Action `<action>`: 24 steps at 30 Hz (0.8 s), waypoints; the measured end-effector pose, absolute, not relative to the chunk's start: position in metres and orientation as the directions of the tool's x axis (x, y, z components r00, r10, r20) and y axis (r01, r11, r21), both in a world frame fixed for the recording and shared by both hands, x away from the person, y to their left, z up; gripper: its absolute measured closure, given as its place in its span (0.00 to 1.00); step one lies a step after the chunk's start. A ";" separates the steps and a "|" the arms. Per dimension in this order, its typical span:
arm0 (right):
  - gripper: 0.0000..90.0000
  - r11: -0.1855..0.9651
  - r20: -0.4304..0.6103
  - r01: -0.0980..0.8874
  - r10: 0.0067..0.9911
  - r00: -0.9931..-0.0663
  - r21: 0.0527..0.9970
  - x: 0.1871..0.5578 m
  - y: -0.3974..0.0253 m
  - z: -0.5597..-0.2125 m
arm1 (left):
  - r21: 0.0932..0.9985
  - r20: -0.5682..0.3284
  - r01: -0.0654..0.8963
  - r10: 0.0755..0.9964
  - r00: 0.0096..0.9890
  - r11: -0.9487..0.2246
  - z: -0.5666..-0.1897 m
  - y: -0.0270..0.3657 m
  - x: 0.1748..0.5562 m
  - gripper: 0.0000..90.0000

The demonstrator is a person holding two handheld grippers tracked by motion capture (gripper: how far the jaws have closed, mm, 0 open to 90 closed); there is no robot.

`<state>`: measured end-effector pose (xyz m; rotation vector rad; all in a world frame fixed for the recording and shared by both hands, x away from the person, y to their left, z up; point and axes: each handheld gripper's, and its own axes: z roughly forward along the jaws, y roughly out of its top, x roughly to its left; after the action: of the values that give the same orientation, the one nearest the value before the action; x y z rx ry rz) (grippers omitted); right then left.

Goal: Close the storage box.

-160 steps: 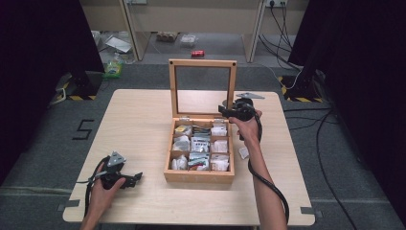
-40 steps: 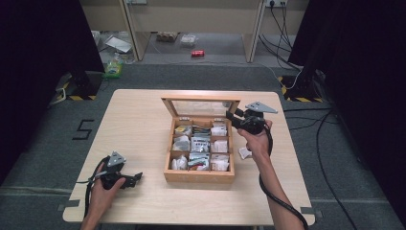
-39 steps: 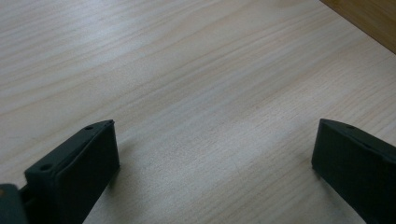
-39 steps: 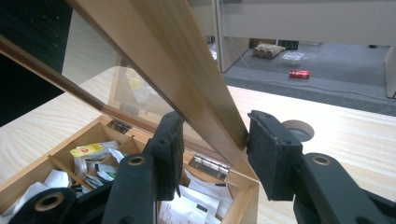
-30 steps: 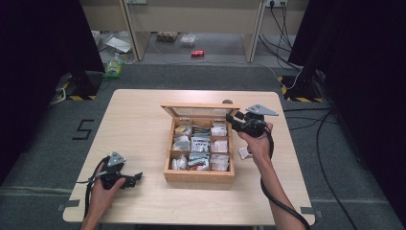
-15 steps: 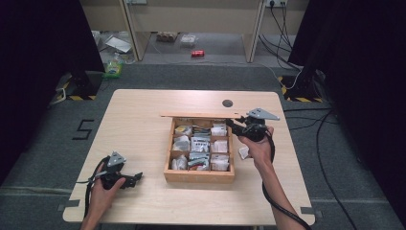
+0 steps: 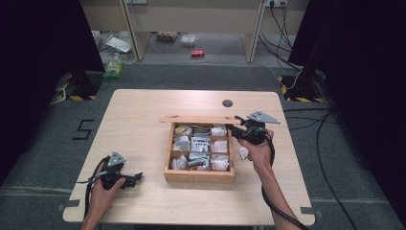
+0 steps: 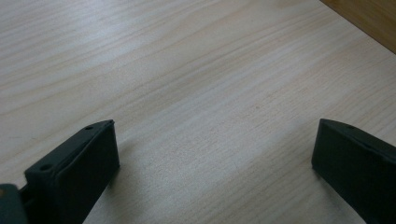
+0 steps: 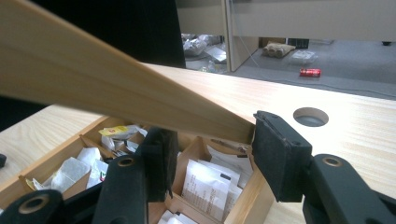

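While your right tongs (image 7: 235,128) sit at the far right corner of the wooden box (image 7: 199,175), their jaws stand a moderate way apart with the lid (image 7: 200,119) between them; in the right gripper view the lid's edge meets the right-hand jaw, and whether the other jaw touches it you cannot tell. The lid hangs low and nearly level over the box's far edge, so the compartments below are open to the high view, packed with white and coloured tea packets (image 7: 200,143). A small white object (image 7: 243,153) lies on the desk (image 7: 143,110) just right of the box, beside your right hand (image 7: 253,151). A round hole (image 7: 227,103) in the desk lies beyond the lid. Your left tongs (image 7: 135,178) rest at the near left, well apart from the box, jaws spread wide over bare wood.
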<state>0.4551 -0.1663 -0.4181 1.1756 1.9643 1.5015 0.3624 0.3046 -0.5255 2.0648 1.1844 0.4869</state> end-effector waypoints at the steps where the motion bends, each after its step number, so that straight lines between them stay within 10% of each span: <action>1: 0.57 0.058 0.177 0.374 0.807 -0.563 0.926 0.455 -0.166 -0.419 | 0.727 -0.019 0.597 0.859 0.512 -0.340 -0.525 0.305 0.362 0.00; 24: 0.52 0.063 0.184 0.395 0.812 -0.554 0.916 0.442 -0.163 -0.420 | 0.728 -0.020 0.595 0.857 0.516 -0.341 -0.526 0.304 0.361 0.00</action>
<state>0.4423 -0.1633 -0.4196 1.2046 1.9677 1.4932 0.3615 0.3042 -0.5256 2.0657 1.1792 0.4845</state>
